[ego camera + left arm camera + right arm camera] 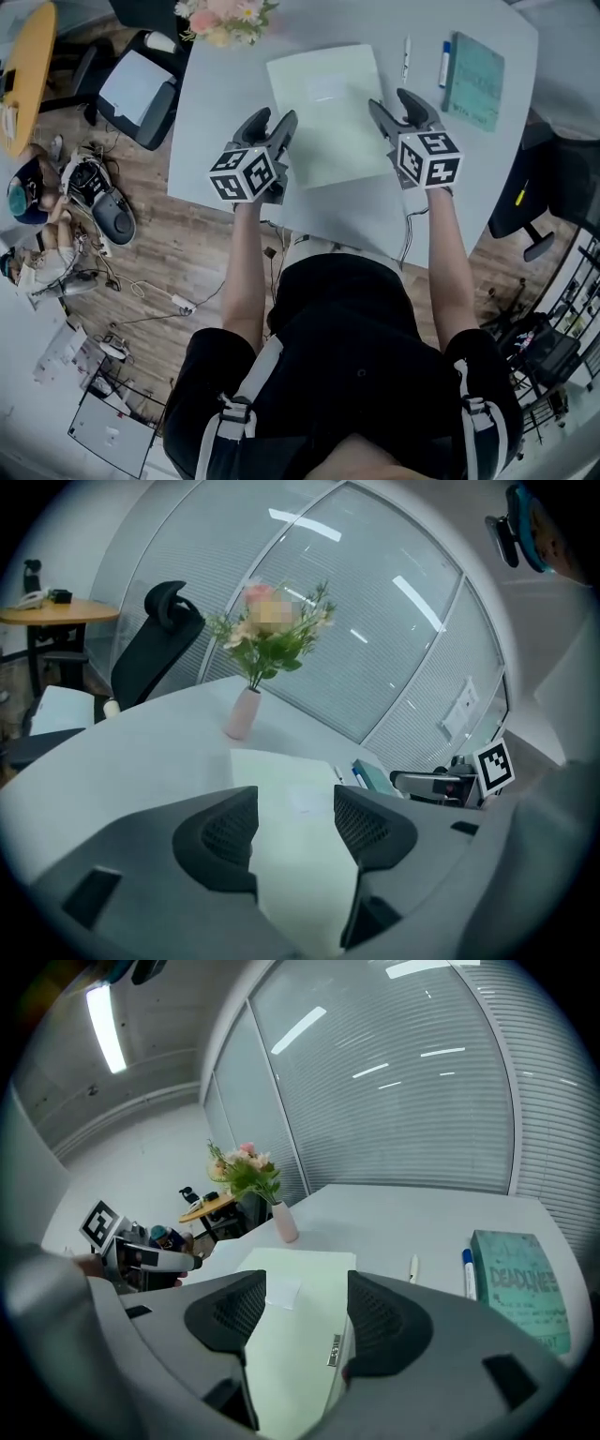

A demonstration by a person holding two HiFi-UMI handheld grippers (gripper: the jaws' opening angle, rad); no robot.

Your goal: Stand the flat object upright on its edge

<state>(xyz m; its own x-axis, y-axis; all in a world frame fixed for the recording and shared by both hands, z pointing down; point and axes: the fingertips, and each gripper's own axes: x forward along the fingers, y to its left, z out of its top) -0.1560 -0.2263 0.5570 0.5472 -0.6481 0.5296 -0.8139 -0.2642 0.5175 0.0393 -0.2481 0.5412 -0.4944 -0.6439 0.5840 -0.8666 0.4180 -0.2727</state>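
Right gripper (pixel 305 1305) agape; only its view shows folder (pixel 292 1368) edge tag (pixel 335 1350).

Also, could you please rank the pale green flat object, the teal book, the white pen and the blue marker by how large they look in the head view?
1. pale green flat object, clearly the largest.
2. teal book.
3. white pen and blue marker: both small and thin, too alike to rank.

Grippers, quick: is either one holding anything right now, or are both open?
Left gripper: open, holding nothing.
Right gripper: open, holding nothing.
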